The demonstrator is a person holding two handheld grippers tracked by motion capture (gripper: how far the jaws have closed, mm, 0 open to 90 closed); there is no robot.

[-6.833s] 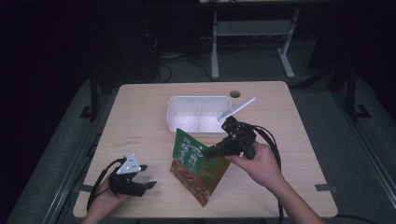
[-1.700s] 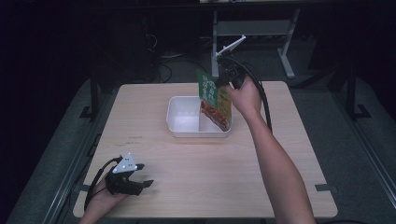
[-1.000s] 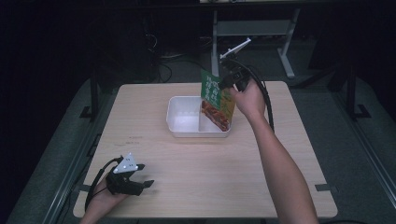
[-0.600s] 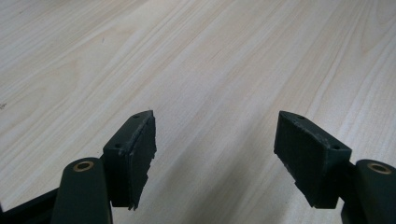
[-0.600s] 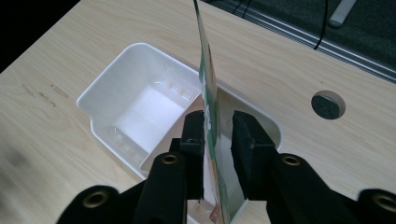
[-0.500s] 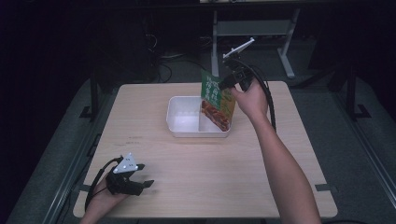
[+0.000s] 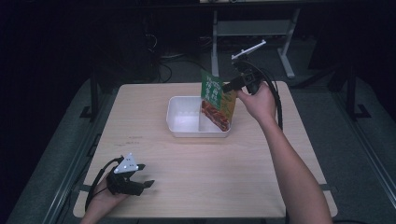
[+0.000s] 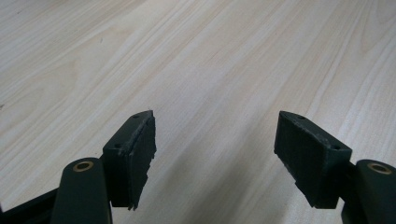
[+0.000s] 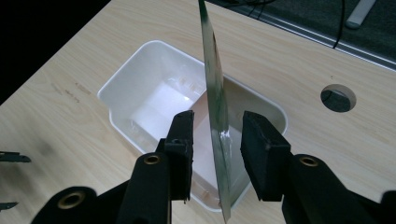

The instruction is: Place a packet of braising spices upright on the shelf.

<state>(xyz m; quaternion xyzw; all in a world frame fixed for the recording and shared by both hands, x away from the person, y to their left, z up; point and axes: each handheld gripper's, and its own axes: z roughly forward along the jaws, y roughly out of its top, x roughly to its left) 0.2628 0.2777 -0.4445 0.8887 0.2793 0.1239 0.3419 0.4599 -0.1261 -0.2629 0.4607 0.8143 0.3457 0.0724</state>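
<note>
Both tongs stand apart right now: my left gripper [image 7: 148, 183] rests at the near left of the table [image 7: 196, 186] with nothing between its pads, and my right gripper [image 9: 215, 151] hangs over the white tray [image 7: 184, 134] at the far middle, its jaws having just been opening with the snack pouch [image 9: 215, 116] standing edge-on in the gap. From the right gripper view I judge neither pad presses the pouch any more; it seems free between them, though I cannot rule out a light touch on the right pad. From the high view the pouch [image 7: 217, 99] stands tilted, its lower end down in the right half of the tray and its top leaning toward the gripper. The risk I see is that, unsupported, it tips the wrong way, over the tray's right rim onto the table, or props itself on the rim instead of lying flat inside. If I pull back carelessly, a pad could also snag the crimped top edge and drag the pouch out again, or nudge the light tray. As for writing, the pouch shows a green upper panel with pale lettering and a reddish food picture below, but the characters are too small and blurred for me to read, and I can make out no brand.
</note>
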